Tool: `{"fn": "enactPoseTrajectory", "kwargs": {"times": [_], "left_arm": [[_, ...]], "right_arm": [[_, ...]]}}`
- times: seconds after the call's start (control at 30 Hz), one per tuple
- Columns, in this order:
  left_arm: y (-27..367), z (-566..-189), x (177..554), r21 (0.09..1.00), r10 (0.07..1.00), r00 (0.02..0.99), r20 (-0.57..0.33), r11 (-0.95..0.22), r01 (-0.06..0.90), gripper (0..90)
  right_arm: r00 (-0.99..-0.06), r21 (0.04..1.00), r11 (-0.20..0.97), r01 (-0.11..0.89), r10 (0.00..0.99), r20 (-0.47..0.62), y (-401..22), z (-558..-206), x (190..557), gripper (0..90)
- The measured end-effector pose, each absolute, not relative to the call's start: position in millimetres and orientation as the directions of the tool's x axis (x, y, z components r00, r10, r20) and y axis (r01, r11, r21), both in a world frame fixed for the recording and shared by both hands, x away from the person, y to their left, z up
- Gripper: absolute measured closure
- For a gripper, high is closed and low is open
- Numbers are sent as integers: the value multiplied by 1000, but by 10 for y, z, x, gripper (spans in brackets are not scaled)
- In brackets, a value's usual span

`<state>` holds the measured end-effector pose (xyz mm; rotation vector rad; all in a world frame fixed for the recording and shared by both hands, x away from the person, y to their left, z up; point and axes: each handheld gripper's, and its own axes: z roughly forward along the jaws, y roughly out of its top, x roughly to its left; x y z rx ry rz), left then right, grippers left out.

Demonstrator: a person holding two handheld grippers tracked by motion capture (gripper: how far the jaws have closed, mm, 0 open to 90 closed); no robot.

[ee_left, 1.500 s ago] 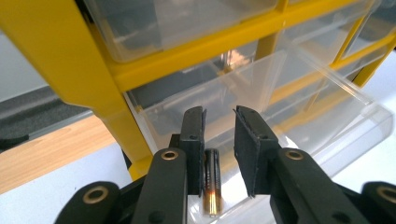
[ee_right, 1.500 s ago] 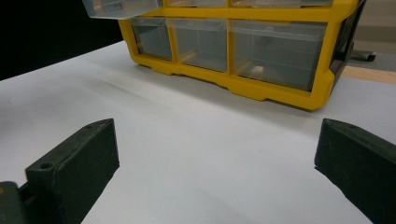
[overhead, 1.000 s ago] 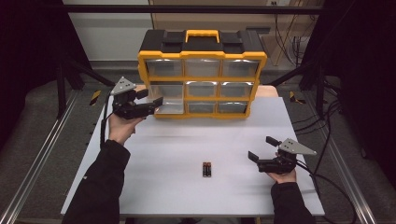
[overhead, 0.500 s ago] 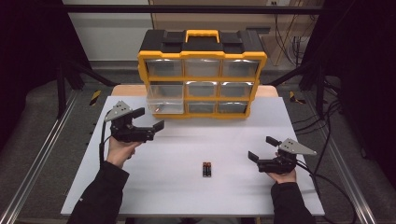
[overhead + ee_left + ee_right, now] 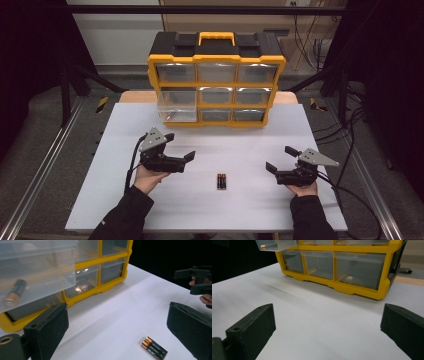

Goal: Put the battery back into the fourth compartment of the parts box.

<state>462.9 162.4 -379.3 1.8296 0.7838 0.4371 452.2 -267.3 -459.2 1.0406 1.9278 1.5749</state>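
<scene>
Lab or test bench, not a home. A plain white table (image 5: 150, 125) is set inside a frame of metal rails (image 5: 40, 175), with black curtains (image 5: 30, 60) hung at both sides. Loose cables (image 5: 350, 145) are trailed over the grey floor (image 5: 75, 150) past the table's right edge, and more are bundled against the back wall. Yellow-black hazard tape (image 5: 102, 104) is stuck on the floor by the far left corner. A yellow parts organizer (image 5: 216, 80) with clear drawers is placed at the table's far edge.
</scene>
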Motion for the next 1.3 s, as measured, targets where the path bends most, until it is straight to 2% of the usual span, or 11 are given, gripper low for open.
{"fn": "enactPoseTrajectory", "kwargs": {"times": [0.8,1.3], "left_arm": [[921,-4269,4550,851,620,783,-61,-377,365,8],[818,-4580,4554,787,667,738,-103,-399,471,32]], "right_arm": [[-620,959,65,275,775,125,-2676,-4587,4518,3],[-621,959,69,275,774,123,-2673,-4592,4521,3]]}}
